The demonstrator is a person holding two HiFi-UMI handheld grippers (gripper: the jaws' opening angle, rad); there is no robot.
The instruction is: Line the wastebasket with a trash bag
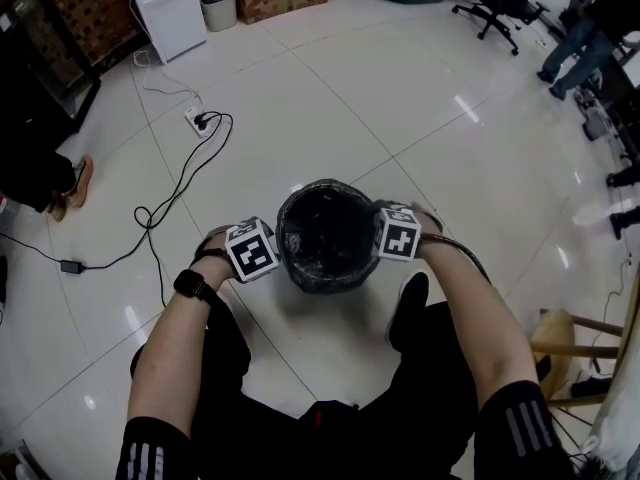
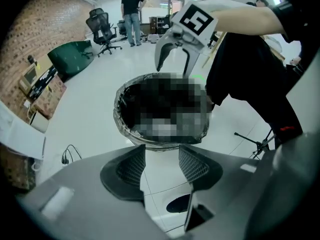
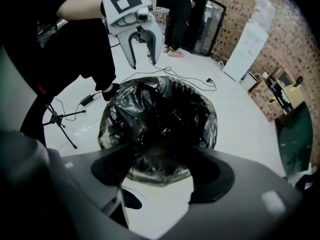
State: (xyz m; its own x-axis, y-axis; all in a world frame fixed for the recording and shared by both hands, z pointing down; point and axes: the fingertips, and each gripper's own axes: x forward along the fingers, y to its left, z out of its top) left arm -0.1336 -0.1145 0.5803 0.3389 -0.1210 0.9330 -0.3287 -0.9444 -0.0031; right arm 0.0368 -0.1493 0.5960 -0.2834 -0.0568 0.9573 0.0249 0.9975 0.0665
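Wastebasket (image 1: 330,284) between left claw (image 3: 142,60), right claw (image 2: 174,68)

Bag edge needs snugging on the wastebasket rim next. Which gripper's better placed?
Right, probably: the open right gripper has the rim edge of the black plastic trash bag between its jaws. The open left gripper frames only white floor, the rim just beyond.
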